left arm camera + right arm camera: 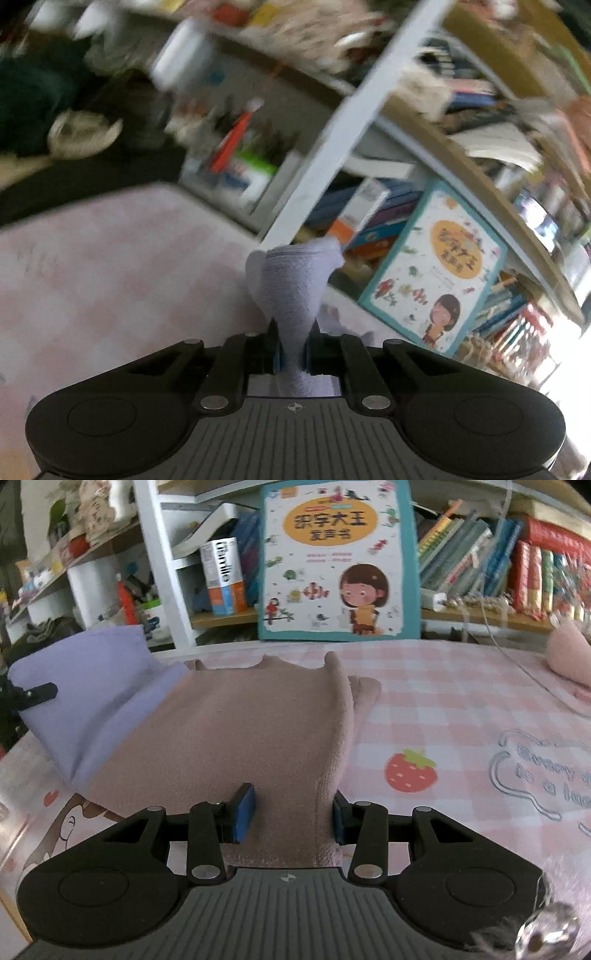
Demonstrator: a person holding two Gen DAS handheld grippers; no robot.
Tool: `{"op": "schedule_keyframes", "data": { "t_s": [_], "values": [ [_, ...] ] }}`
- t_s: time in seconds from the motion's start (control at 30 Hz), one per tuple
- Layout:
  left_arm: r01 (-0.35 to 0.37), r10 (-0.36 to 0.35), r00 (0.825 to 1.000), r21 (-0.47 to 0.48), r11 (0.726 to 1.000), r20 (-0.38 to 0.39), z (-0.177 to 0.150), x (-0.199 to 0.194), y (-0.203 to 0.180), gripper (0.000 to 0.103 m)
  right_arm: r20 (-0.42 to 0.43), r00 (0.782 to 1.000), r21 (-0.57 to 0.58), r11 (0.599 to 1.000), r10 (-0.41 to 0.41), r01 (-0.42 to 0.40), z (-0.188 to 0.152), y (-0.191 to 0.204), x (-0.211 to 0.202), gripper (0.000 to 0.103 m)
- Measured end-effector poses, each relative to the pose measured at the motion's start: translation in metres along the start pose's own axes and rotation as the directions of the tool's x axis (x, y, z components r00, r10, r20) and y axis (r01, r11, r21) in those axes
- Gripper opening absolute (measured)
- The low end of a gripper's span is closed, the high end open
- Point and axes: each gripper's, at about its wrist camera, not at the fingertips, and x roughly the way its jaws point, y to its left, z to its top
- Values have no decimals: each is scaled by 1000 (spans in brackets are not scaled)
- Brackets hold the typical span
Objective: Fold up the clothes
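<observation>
Your left claw (293,354) is pinching the purple cloth (295,284): its jaws are pressed together low in the middle of the left wrist view, and a bunched tuft of the fabric rises between them toward the frame's middle. That view is tilted and blurred; the pink checked bench (110,258) fills its left half and the bookshelf (424,122) runs slantwise across the upper right.

Your right claw (293,818) is spread at the bottom centre of the right wrist view. Its blue pads (244,812) sit on either side of the near edge of the pink garment (240,731), but the gap between them is wide and you cannot tell whether they grip it. The garment lies flat on the bench (443,709), stretching from the claw to mid-frame, with its right edge folded into a raised ridge.

The purple cloth (88,686) shows again at the left of that view, lifted off the bench and touching the garment's left side. A picture book (338,559) stands upright at the top centre, behind the bench. A strawberry print (410,771) marks the bench right of the garment.
</observation>
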Motion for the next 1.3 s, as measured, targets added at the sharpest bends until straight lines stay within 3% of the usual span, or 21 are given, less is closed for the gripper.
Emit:
{"op": "schedule_keyframes", "data": {
  "t_s": [0.13,0.23,0.37,0.67,0.83,0.93,1.13,1.3],
  "values": [
    [-16,9,999,-141,990,-54,-1,9,28,10,-3,1000,-20,1000,2,-2,1,4,2,39],
    [-32,23,998,-149,988,-61,-4,13,31,12,-9,1000,-26,1000,9,-9,2,4,2,40],
    [-43,30,997,-179,983,-77,-6,19,37,24,-16,1000,-34,999,18,-18,3,3,2,40],
    [-38,15,995,-248,968,-94,-10,26,51,15,-23,999,-103,994,26,-29,15,-4,2,42],
    [-38,15,995,-244,969,-94,-9,27,50,16,54,998,-259,966,-14,27,40,-1,2,42],
    [-36,13,995,-241,970,-96,-9,27,51,16,67,993,-362,930,98,-67,48,2,6,42],
    [-34,11,995,-240,970,-95,-10,27,52,16,-18,968,-325,914,250,-243,50,-22,25,43],
    [-32,8,995,-244,969,-99,-10,28,52,16,-85,924,-274,883,373,-381,51,-43,42,59]
  ]
}}
